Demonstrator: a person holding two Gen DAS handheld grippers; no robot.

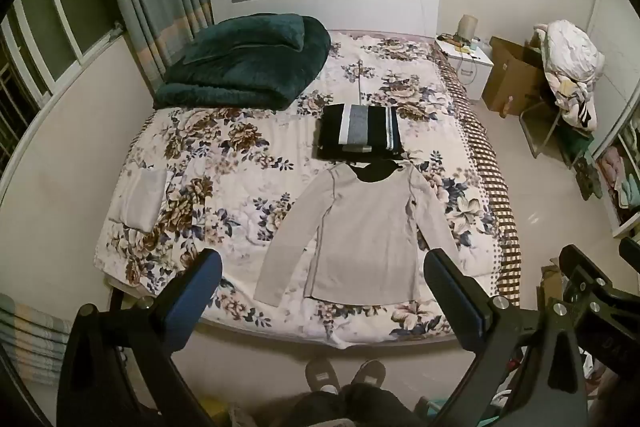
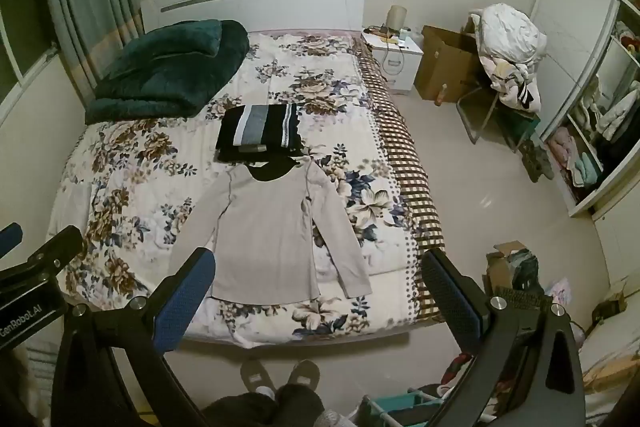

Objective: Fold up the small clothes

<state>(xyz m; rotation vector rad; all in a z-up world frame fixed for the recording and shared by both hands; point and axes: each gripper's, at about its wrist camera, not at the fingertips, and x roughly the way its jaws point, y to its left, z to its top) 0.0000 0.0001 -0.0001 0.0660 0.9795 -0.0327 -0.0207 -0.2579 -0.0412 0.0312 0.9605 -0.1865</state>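
A light grey long-sleeved top lies flat and spread out on the floral bed, collar toward the headboard, sleeves angled out. It also shows in the right wrist view. Behind its collar sits a folded dark striped garment, also in the right wrist view. My left gripper is open and empty, held high above the foot of the bed. My right gripper is open and empty, at the same height beside it.
A folded dark green blanket lies at the bed's head left. A pale folded cloth sits at the left edge. A nightstand, cardboard box, laundry-piled chair and open wardrobe stand right. My slippered feet stand at the bed's foot.
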